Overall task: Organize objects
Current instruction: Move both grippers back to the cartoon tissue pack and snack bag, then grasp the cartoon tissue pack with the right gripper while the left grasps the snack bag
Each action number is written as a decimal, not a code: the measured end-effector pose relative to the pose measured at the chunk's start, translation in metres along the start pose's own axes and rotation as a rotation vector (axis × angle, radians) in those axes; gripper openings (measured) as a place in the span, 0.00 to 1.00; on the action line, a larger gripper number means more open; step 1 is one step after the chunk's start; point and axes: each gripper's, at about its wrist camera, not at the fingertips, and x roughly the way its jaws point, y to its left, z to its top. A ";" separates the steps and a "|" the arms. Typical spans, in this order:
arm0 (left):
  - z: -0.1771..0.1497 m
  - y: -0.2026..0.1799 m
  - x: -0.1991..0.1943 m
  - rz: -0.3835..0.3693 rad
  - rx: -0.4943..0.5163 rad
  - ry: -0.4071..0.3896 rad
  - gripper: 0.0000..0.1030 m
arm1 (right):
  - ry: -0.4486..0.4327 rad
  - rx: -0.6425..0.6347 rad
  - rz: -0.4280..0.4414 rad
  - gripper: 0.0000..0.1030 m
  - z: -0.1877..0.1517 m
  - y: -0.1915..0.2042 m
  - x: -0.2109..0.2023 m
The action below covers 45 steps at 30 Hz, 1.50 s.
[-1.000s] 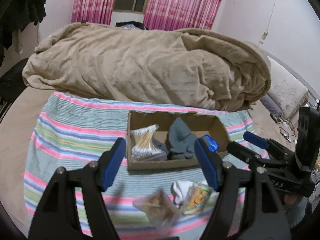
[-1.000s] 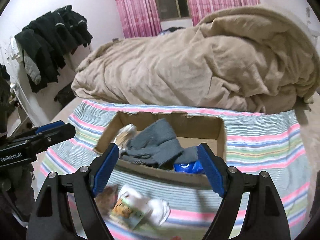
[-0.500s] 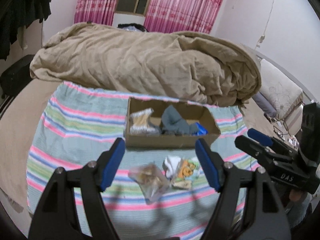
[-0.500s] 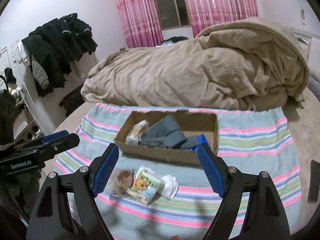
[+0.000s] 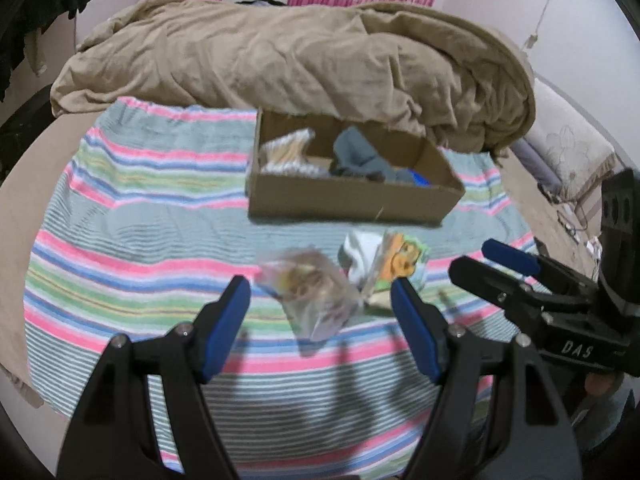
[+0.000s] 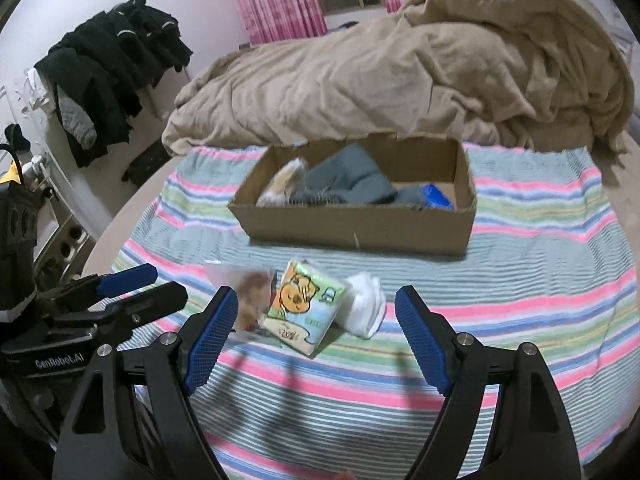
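Note:
A cardboard box [image 5: 352, 200] [image 6: 360, 228] sits on the striped cloth and holds a bag of cotton swabs [image 5: 286, 152], grey cloth [image 6: 344, 180] and a blue item [image 6: 438, 196]. In front of it lie a clear bag of small items [image 5: 312, 292] [image 6: 250, 292], a tissue pack with a bear picture [image 5: 402, 268] [image 6: 304, 306] and a white cloth [image 5: 358, 250] [image 6: 364, 306]. My left gripper [image 5: 320, 324] is open and empty, just short of the clear bag. My right gripper [image 6: 316, 328] is open and empty, just short of the tissue pack.
A striped cloth [image 5: 140, 240] [image 6: 540, 280] covers the bed. A heaped tan blanket [image 5: 300, 56] [image 6: 420, 64] lies right behind the box. Dark clothes [image 6: 112, 64] hang at the left wall. A pillow [image 5: 568, 148] lies at the right.
Both grippers have drawn back from the box toward the near edge of the bed and stayed open. The loose items now lie between and ahead of the fingertips.

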 end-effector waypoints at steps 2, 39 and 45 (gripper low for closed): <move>-0.004 0.001 0.007 -0.001 0.005 0.013 0.72 | 0.019 0.005 0.005 0.81 -0.003 0.000 0.009; -0.008 -0.001 0.077 -0.009 0.051 0.054 0.55 | 0.086 0.090 0.012 0.59 -0.007 -0.031 0.027; -0.006 -0.004 0.064 -0.017 0.043 0.007 0.44 | 0.064 0.085 0.015 0.58 -0.005 -0.031 0.012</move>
